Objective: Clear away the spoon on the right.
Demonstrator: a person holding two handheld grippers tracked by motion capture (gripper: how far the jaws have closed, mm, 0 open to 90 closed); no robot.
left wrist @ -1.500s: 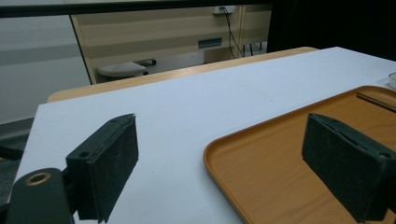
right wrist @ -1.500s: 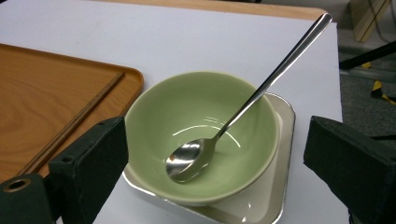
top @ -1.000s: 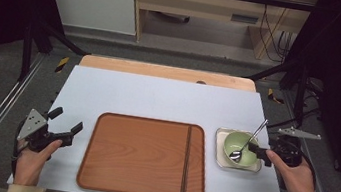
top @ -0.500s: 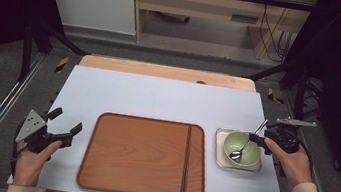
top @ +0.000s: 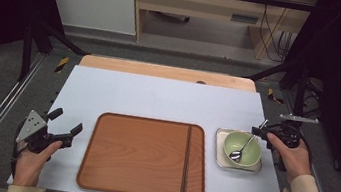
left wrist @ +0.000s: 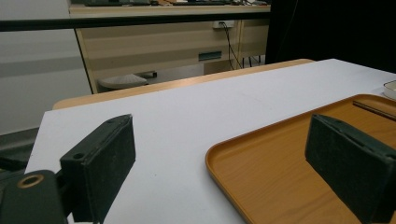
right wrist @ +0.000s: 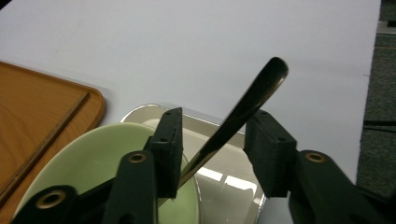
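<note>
A pale green bowl [top: 247, 146] sits in a small square silver dish [top: 222, 134] at the table's right, beside a large wooden tray [top: 144, 158]. A metal spoon [top: 247, 144] leans in the bowl with its handle pointing up and to the right. My right gripper [top: 263, 131] is at that handle. In the right gripper view the spoon [right wrist: 252, 98] slants between the jaws of the right gripper [right wrist: 215, 114], which have just been closing; a gap still shows on one side. My left gripper [top: 66, 121] rests open at the table's left, with nothing between its jaws.
The wooden tray [left wrist: 280, 158] lies just right of the left gripper [left wrist: 219, 126] and carries a thin dark line near its right side. The white table [top: 158, 97] ends in a wooden strip at the back. Dark frame posts stand at both sides.
The right gripper moved forward and left along the spoon handle, and its jaws narrowed around it. The left hand and gripper stayed put.
</note>
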